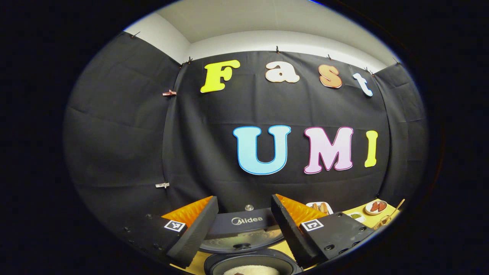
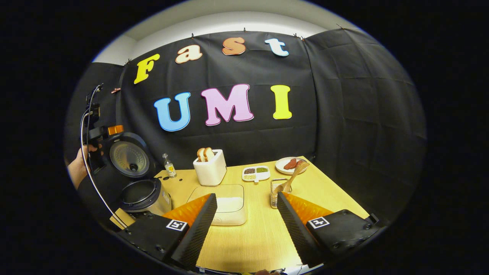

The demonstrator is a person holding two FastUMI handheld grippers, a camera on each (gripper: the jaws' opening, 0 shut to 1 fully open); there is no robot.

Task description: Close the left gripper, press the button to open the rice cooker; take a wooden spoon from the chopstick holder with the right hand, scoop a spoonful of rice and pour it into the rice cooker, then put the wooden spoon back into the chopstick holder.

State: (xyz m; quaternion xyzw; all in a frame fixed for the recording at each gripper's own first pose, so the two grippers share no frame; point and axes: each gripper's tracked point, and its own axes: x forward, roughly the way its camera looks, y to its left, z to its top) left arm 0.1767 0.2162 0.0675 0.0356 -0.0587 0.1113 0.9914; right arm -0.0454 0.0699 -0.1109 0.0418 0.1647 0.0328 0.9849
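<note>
The rice cooker (image 2: 143,196) stands at the table's left edge with its lid (image 2: 130,158) swung up. In the left gripper view my left gripper (image 1: 243,202) is open above the cooker's raised lid (image 1: 242,229), and the inner pot (image 1: 252,265) below shows something white inside. In the right gripper view a hand holds the left gripper (image 2: 100,134) beside the lid. My right gripper (image 2: 246,196) is open over the table's middle, empty. The wooden spoon (image 2: 292,177) leans in the chopstick holder (image 2: 278,193), just beyond its right finger. A white rice box (image 2: 229,208) lies between the fingers.
A white toaster (image 2: 209,170) with bread stands behind the rice box. A small bottle (image 2: 168,166) is near the cooker. A divided dish (image 2: 256,173) and a plate of meat (image 2: 290,164) sit at the back right. The wooden table (image 2: 259,236) ends close on the right.
</note>
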